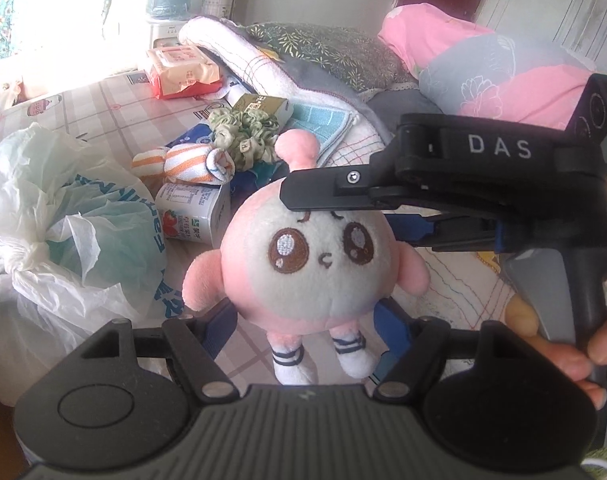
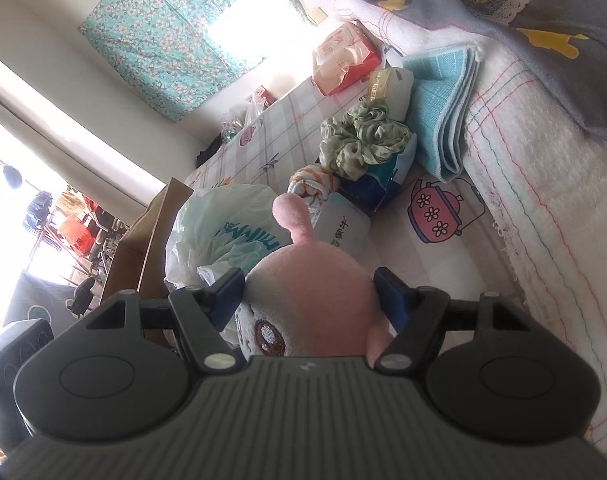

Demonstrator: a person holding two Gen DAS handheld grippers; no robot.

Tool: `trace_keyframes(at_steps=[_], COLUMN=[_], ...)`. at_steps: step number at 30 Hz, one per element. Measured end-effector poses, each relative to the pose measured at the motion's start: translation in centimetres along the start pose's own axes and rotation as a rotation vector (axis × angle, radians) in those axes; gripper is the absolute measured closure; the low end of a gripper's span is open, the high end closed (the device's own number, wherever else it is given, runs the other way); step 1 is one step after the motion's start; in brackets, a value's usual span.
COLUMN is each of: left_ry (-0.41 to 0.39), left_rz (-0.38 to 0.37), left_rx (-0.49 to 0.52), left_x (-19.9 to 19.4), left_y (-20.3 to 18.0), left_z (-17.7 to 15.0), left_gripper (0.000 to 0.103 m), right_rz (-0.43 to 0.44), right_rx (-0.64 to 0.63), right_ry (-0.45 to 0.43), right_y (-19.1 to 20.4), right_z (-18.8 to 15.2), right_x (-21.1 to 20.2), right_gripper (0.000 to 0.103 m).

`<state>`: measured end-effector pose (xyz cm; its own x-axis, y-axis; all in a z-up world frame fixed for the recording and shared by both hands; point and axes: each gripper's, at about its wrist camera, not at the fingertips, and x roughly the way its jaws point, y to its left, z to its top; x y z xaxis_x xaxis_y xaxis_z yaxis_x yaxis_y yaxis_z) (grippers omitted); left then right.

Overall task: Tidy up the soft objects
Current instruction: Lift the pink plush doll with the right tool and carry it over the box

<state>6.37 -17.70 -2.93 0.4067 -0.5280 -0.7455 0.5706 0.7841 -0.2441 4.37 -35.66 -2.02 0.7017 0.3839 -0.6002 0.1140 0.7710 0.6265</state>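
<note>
A round pink and white plush toy [image 1: 311, 264] with big brown eyes hangs above the checked tablecloth [image 1: 111, 108]. My left gripper [image 1: 303, 328] is shut on its lower body, a blue pad pressing each side. My right gripper [image 1: 355, 216] comes in from the right and is shut on the toy's head. In the right wrist view the plush toy [image 2: 315, 280] fills the gap of the right gripper [image 2: 309, 300], both pads against it. Behind lie a green scrunchie [image 1: 243, 136], an orange-striped sock roll [image 1: 187, 164] and a folded blue towel [image 1: 323, 124].
A knotted plastic bag [image 1: 63, 232] sits at the left, a milk carton [image 1: 195, 212] just behind the toy. A red tissue pack [image 1: 183, 72] lies farther back. Quilts and pink pillows [image 1: 483, 64] pile up on the right. A hand [image 1: 583, 352] holds the right gripper's handle.
</note>
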Motion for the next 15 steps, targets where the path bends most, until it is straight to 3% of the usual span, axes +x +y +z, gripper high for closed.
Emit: trace_keyframes(at_steps=[8, 15], left_ry=[-0.168, -0.263], left_rz=[0.088, 0.223], left_rx=[-0.04, -0.15], left_x=[-7.1, -13.8], left_y=[2.5, 8.3], left_z=[1.2, 1.3], left_gripper=[0.027, 0.027], right_rz=[0.093, 0.244], right_rx=[-0.124, -0.265], right_ry=[-0.057, -0.026], right_y=[7.5, 17.5], right_z=[1.6, 2.3], right_x=[-0.9, 2.5], right_gripper=[0.032, 0.032])
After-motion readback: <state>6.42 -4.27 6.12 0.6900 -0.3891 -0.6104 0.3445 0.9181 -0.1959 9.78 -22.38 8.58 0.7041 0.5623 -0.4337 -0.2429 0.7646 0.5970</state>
